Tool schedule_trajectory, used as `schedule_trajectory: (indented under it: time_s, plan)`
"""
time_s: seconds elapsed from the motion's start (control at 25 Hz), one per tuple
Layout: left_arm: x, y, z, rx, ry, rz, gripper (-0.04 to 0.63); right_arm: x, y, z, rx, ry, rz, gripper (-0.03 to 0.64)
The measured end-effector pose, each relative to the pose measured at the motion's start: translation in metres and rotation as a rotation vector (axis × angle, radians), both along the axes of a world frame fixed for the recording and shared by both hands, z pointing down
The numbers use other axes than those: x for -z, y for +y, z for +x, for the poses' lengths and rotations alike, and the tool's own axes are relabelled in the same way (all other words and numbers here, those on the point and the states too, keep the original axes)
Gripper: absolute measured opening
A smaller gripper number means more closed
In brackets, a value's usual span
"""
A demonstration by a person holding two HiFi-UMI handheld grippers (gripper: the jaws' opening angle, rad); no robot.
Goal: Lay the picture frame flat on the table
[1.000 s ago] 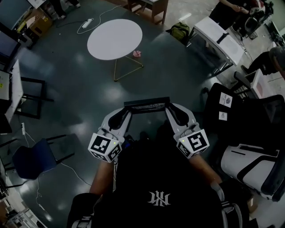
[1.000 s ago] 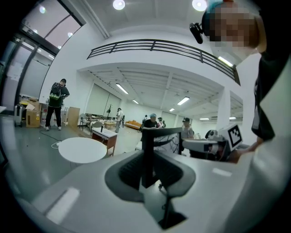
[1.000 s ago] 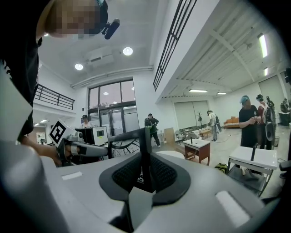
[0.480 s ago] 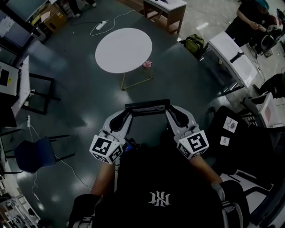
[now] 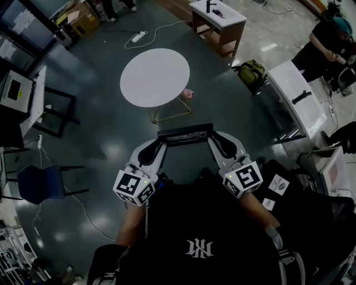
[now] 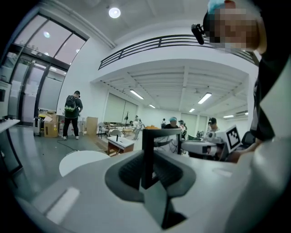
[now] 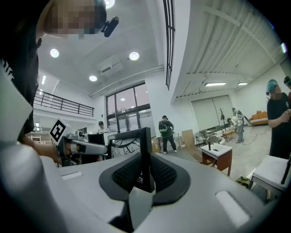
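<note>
I hold a black picture frame [image 5: 184, 134] level between both grippers, well above the floor and in front of the person's chest. My left gripper [image 5: 159, 140] is shut on the frame's left end; its black edge [image 6: 148, 157] stands upright between the jaws. At the frame's right end my right gripper [image 5: 212, 138] is shut too, the edge [image 7: 145, 157] pinched between its ribbed pads. A round white table [image 5: 155, 77] stands ahead on the dark floor, some way beyond the frame, and shows low at the left in the left gripper view [image 6: 84, 160].
A small pink object [image 5: 188, 93] lies under the round table's right side. A wooden desk [image 5: 217, 16] stands behind it. A blue chair [image 5: 34, 184] is at the left, black chairs [image 5: 311, 211] at the right, a white bench [image 5: 295, 97] further right. Several people stand around the hall.
The round table and floor have drifted down and right in the head view as the person moves forward. Both grippers keep their hold on the frame.
</note>
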State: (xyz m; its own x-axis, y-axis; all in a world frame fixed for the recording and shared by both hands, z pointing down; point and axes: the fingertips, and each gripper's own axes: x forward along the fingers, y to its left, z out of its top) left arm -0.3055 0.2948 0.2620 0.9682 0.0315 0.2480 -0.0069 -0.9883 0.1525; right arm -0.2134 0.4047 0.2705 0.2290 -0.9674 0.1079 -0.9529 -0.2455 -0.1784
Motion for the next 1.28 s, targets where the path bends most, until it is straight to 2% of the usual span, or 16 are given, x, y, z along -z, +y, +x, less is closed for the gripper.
schedule_trajectory:
  time_s: [0.4, 0.8, 1.08, 1.28]
  plan:
    - [-0.004, 0.014, 0.040, 0.083, -0.014, 0.004, 0.057, -0.004, 0.004, 0.050, 0.079, -0.011, 0.017, 0.051]
    - [-0.018, 0.010, 0.073, 0.069, -0.028, -0.030, 0.057, -0.020, 0.005, 0.078, 0.060, -0.046, -0.025, 0.049]
    - [-0.032, -0.007, 0.114, 0.055, -0.027, -0.067, 0.057, -0.029, -0.012, 0.119, 0.042, -0.045, -0.054, 0.050]
    - [-0.034, -0.040, 0.154, 0.068, -0.020, -0.077, 0.057, -0.030, -0.046, 0.162, 0.051, -0.049, -0.062, 0.049]
